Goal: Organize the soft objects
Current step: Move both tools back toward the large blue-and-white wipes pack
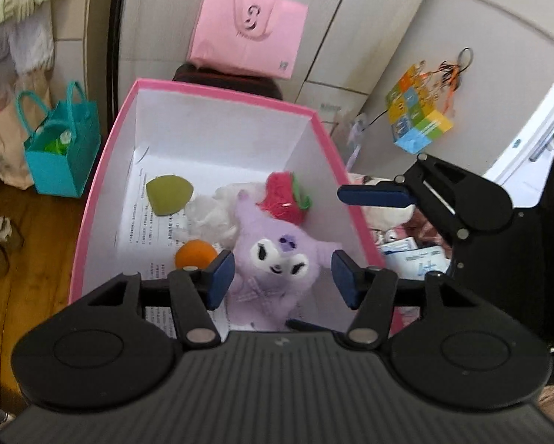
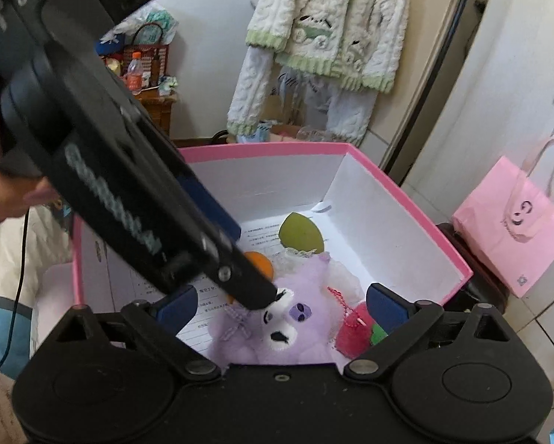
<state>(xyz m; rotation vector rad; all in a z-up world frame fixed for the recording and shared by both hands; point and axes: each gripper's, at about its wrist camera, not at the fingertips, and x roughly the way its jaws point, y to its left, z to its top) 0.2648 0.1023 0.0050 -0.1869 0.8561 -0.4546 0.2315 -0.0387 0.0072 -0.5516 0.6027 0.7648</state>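
A pink box [image 1: 217, 90] with white walls holds a purple plush toy [image 1: 277, 255], a red strawberry plush [image 1: 284, 201], a green soft piece [image 1: 169, 196], an orange ball [image 1: 195, 255] and a white fluffy item [image 1: 210, 218]. My left gripper [image 1: 282, 279] hangs open over the box; the purple plush lies between its blue pads, which stand off its sides. In the right wrist view the left gripper [image 2: 258, 292] slants down to the plush toy [image 2: 277, 329]. My right gripper [image 2: 282, 309] stands wide open above the box's near edge, holding nothing.
A pink paper bag [image 1: 247, 26] leans on the wall behind the box, and a teal bag [image 1: 62, 148] sits on the wooden floor [image 1: 29, 240] to its left. Packets [image 1: 417, 255] lie to its right. A knitted sweater [image 2: 329, 29] hangs beyond; a hand [image 2: 3, 192] shows at left.
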